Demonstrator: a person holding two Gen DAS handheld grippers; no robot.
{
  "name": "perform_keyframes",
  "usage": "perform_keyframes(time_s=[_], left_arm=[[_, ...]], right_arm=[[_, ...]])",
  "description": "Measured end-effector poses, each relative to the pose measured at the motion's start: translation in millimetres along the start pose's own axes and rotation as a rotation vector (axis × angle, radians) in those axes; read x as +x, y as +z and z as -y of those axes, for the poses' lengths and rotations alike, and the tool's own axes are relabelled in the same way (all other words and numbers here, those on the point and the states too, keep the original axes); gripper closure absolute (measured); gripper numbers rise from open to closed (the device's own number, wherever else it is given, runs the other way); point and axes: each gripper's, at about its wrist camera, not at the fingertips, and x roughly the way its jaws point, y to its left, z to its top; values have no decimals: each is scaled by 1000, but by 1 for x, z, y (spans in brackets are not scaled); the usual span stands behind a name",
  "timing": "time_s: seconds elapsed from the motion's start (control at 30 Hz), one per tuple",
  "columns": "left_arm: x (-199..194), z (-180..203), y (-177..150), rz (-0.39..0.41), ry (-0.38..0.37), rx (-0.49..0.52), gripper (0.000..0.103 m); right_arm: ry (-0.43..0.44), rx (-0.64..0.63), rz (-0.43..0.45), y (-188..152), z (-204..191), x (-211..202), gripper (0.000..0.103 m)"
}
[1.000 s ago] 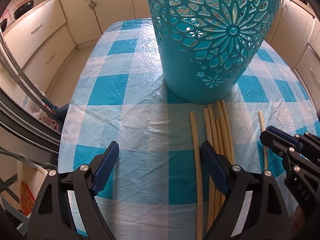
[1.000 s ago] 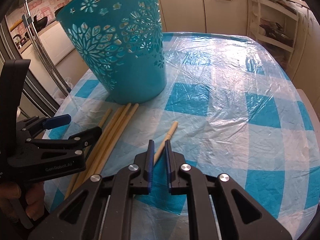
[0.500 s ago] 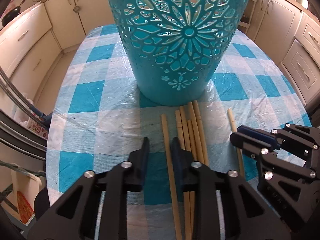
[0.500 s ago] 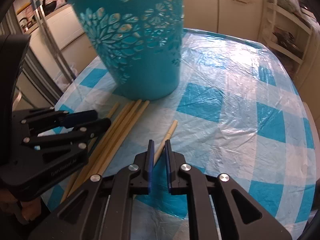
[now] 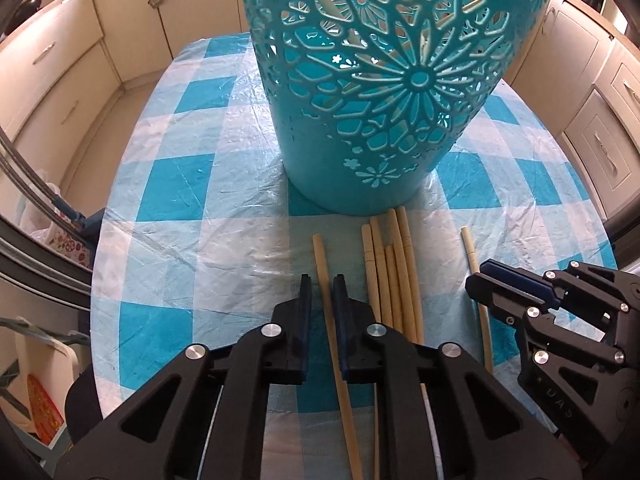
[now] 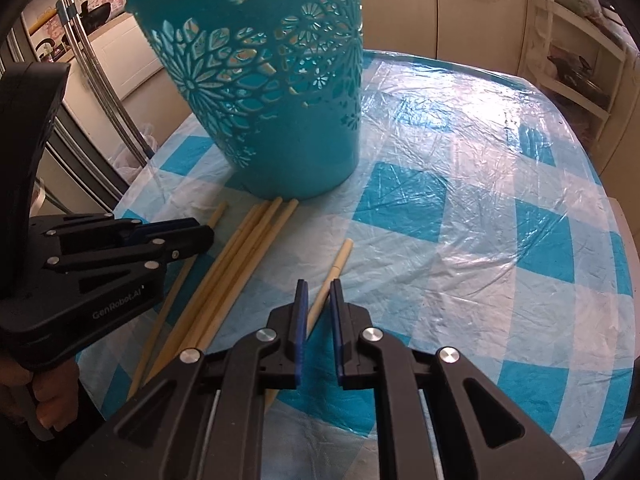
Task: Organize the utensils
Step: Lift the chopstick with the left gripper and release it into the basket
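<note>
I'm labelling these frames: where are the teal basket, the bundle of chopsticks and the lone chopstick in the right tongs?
teal basket (image 5: 344, 176): left wrist view, plain lower wall.
bundle of chopsticks (image 5: 394, 280): left wrist view, mid-shafts.
lone chopstick (image 6: 340, 258): right wrist view, shaft ahead of the right tongs (image 6: 318, 292).

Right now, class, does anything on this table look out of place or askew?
Yes. The chopsticks lie loose on the checked tablecloth outside the teal basket, and two have strayed from the bundle. The left gripper has just closed on one stray; the right gripper grips the other.
</note>
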Motion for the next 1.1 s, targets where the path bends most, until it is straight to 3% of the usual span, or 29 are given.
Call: perform_keyframes(time_s=[0.2,0.33,0.7,0.87,1.1], left_arm=[[1,8,3,-6,32,47,92],[0,6,1,4,24,43,98],[-36,0,-16,88,-3,55,98],[-56,-8,-20,118,-69,46,98],[-101,-21,-20,199,-236,19,98]], right_arm=[[-25,55,33,-5,0,-2,94],[-45,66,63,-11,0,-5,95],[-45,42,113,-16,-1,-5,95],[-49,39,115,-16,-3,-4,95],[-54,35,116,-17,-5,-4,94]])
